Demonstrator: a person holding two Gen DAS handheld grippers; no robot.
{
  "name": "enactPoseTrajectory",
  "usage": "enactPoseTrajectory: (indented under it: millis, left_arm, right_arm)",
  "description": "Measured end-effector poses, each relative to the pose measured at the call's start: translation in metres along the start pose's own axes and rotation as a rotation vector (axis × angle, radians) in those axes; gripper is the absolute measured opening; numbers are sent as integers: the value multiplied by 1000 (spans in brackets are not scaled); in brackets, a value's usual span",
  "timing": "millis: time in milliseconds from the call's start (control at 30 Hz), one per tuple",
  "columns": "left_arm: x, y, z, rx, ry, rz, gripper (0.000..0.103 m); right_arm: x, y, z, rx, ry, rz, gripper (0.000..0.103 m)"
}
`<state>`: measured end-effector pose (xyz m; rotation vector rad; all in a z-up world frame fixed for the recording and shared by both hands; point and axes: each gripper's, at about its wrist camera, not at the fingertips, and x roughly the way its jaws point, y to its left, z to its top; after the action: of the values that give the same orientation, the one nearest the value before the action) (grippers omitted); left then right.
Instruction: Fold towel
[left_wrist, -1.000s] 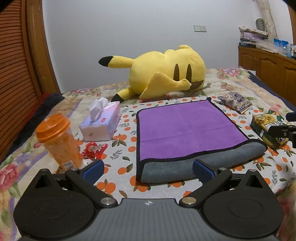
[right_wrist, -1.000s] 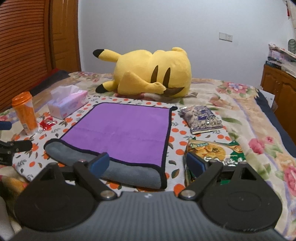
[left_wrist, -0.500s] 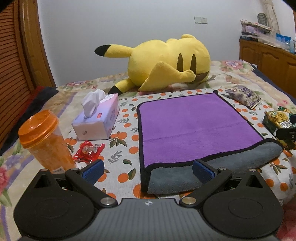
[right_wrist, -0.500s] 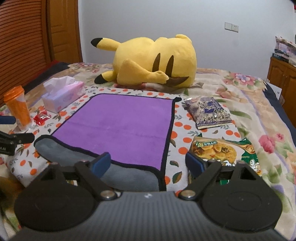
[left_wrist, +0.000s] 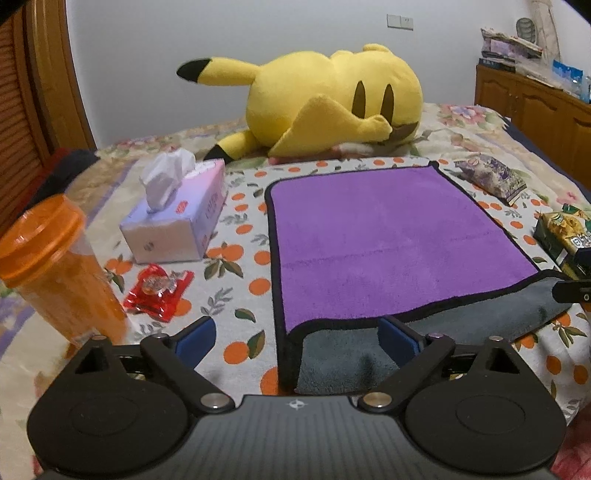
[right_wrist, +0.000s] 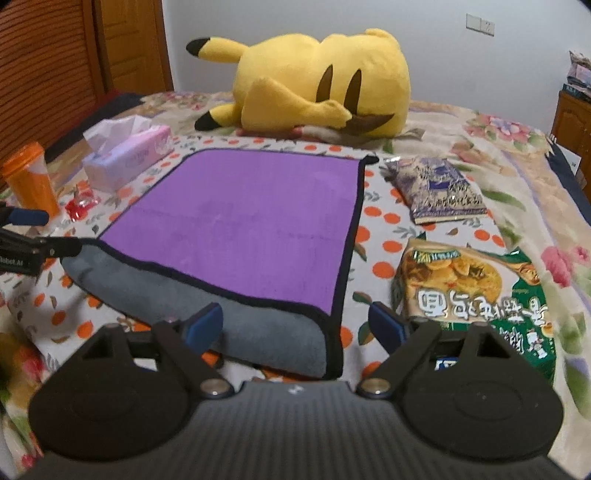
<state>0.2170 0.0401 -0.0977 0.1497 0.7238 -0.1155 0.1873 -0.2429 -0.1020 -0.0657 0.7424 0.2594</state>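
Note:
The towel (left_wrist: 384, 236) lies on the bed, purple side up, black-edged, its near edge rolled over showing grey. It also shows in the right wrist view (right_wrist: 243, 221). My left gripper (left_wrist: 295, 338) is open and empty, its jaws astride the towel's near left corner, just above it. My right gripper (right_wrist: 295, 325) is open and empty, its jaws astride the near right corner. A tip of the right gripper shows at the right edge of the left wrist view (left_wrist: 572, 291); the left gripper shows at the left edge of the right wrist view (right_wrist: 29, 236).
A yellow plush (left_wrist: 332, 107) lies behind the towel. Left of it are a tissue box (left_wrist: 177, 218), an orange cup (left_wrist: 55, 266) and a red wrapper (left_wrist: 159, 291). Right of it are a purple snack bag (right_wrist: 436, 188) and a green snack bag (right_wrist: 476, 295). A wooden cabinet (left_wrist: 535, 110) stands far right.
Both grippers have moved forward and lower toward the towel's near edge, now straddling its corners. Both stay open. The towel has not moved.

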Motion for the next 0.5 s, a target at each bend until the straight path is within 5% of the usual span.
enactPoseTrajectory:
  millis: [500]
  left_arm:
    - [12, 1, -8, -18, 86, -92, 53]
  right_arm:
    - [15, -6, -7, 35, 93, 56, 74]
